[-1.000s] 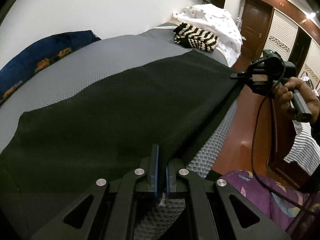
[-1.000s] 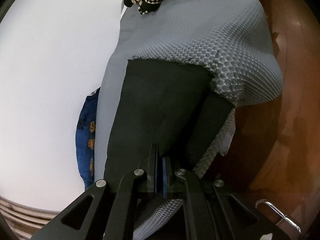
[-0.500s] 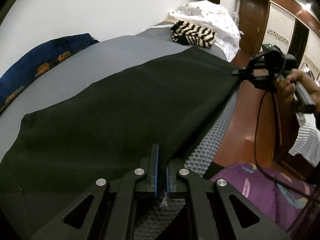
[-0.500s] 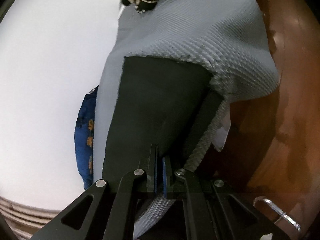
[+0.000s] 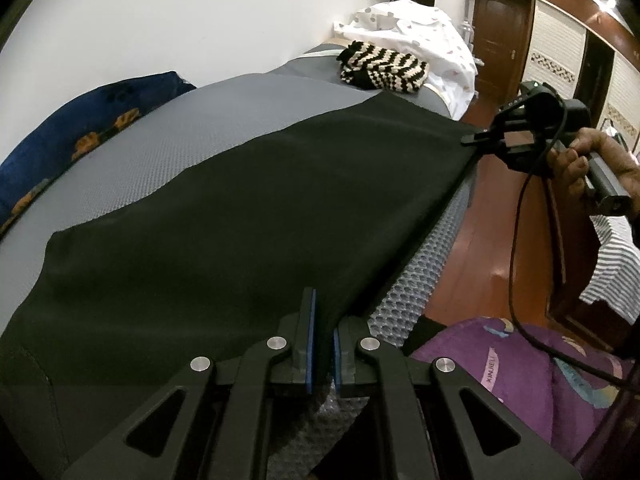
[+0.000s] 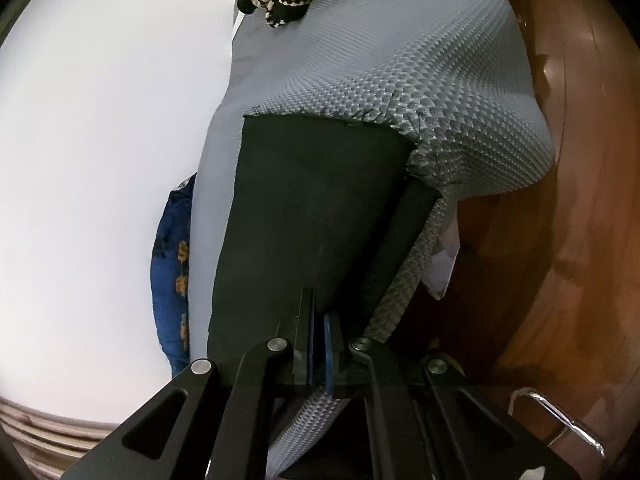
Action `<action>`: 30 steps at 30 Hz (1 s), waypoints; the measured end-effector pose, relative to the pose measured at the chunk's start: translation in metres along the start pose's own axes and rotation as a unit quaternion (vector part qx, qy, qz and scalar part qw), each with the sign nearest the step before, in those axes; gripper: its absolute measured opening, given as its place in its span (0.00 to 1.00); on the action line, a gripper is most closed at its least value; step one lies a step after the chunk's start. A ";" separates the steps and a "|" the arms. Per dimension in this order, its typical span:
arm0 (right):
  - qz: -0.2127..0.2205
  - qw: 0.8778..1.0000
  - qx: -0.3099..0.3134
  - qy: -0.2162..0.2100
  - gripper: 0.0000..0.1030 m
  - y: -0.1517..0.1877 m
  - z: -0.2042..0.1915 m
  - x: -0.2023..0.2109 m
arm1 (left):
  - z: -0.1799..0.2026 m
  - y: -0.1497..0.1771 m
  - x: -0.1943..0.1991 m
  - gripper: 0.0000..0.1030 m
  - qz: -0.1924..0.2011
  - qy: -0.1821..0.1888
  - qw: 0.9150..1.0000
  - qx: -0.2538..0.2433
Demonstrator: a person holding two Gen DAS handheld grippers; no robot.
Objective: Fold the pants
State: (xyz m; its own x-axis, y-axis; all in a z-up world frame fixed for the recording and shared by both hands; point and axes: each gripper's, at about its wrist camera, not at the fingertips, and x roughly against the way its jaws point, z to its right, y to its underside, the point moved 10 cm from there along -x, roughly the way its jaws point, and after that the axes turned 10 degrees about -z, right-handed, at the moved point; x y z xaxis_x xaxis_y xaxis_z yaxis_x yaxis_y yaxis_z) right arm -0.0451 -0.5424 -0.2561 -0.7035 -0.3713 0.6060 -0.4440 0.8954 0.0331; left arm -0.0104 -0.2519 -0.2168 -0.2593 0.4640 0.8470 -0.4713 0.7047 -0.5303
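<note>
- The black pants [image 5: 248, 216] lie spread flat across the grey mesh mattress [image 5: 168, 136], filling the middle of the left wrist view from the lower left up to the right edge.
- The left gripper [image 5: 322, 344] sits at the bottom centre of its own view, its blue-lined jaws pinched almost fully together on the near edge of the pants.
- The right gripper [image 5: 474, 138] appears at the upper right of the left wrist view, held by the person's hand [image 5: 592, 168], its tips closed on the far edge of the pants at the mattress side.
- In the right wrist view the pants run as a dark band from the frame's centre down into the closed jaws at the bottom centre.
- A black-and-cream knitted item [image 5: 382, 69] rests on the mattress beyond the pants, apart from them.
- A blue patterned cloth [image 5: 60, 148] lies at the left, against the white wall.
</note>
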 end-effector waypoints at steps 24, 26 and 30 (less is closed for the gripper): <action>0.035 0.999 -0.012 0.035 0.19 -0.003 0.007 0.048 | -0.100 0.046 0.081 0.45 0.070 -0.033 0.975 0.207; 0.046 0.998 0.012 0.037 0.19 0.003 -0.006 0.060 | -0.116 0.051 0.081 0.45 0.066 -0.049 0.971 0.224; -0.009 0.993 0.108 -0.055 0.21 0.038 -0.082 0.034 | -0.128 0.058 0.069 0.45 0.048 -0.076 0.972 0.216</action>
State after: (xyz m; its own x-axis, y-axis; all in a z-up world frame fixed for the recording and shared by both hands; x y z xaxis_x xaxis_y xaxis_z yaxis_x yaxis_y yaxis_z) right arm -0.0400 -0.5010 -0.1689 -0.7456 -0.4211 0.5165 -0.5567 0.8196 -0.1354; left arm 0.0521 -0.1108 -0.1937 -0.4252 0.4084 0.8077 -0.7402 0.3566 -0.5700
